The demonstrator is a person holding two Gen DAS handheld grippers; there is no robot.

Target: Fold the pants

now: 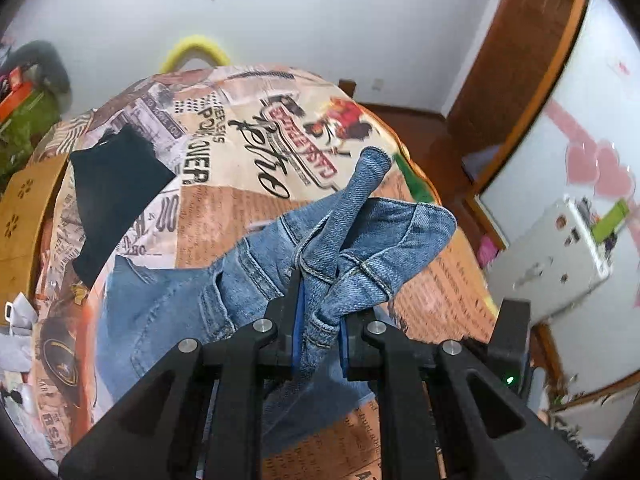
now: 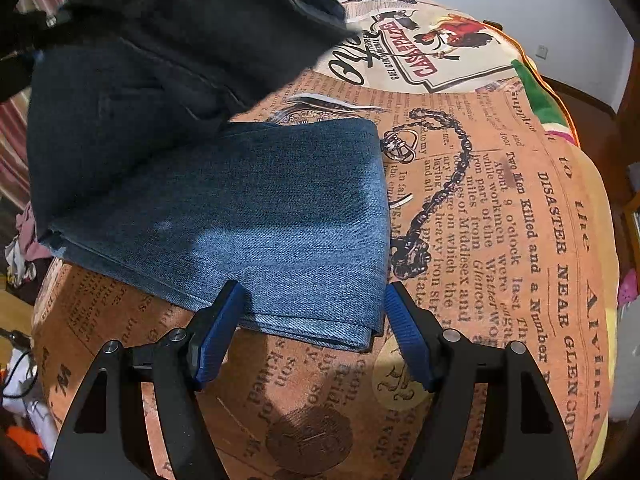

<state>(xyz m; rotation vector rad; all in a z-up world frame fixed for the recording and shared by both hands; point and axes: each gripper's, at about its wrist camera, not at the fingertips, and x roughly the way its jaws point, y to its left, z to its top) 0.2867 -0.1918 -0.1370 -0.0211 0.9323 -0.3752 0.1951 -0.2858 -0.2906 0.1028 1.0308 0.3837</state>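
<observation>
Blue denim pants [image 1: 224, 280] lie on a bed with a newspaper-print cover [image 1: 248, 140]. My left gripper [image 1: 318, 316] is shut on a bunched waistband part of the pants and holds it lifted above the bed. In the right wrist view the folded leg part of the pants [image 2: 272, 224] lies flat on the cover [image 2: 500, 240]. My right gripper [image 2: 314, 300] is open and empty, its blue fingertips [image 2: 224, 320] on either side of the near folded edge. The lifted dark part of the pants [image 2: 152, 60] hangs at upper left.
A dark folded garment [image 1: 112, 192] lies on the bed's far left. A wooden box [image 1: 20, 220] stands left of the bed. A white box [image 1: 560, 252] and a wooden door frame [image 1: 520, 80] are at right. Clutter [image 2: 20, 248] lies beside the bed.
</observation>
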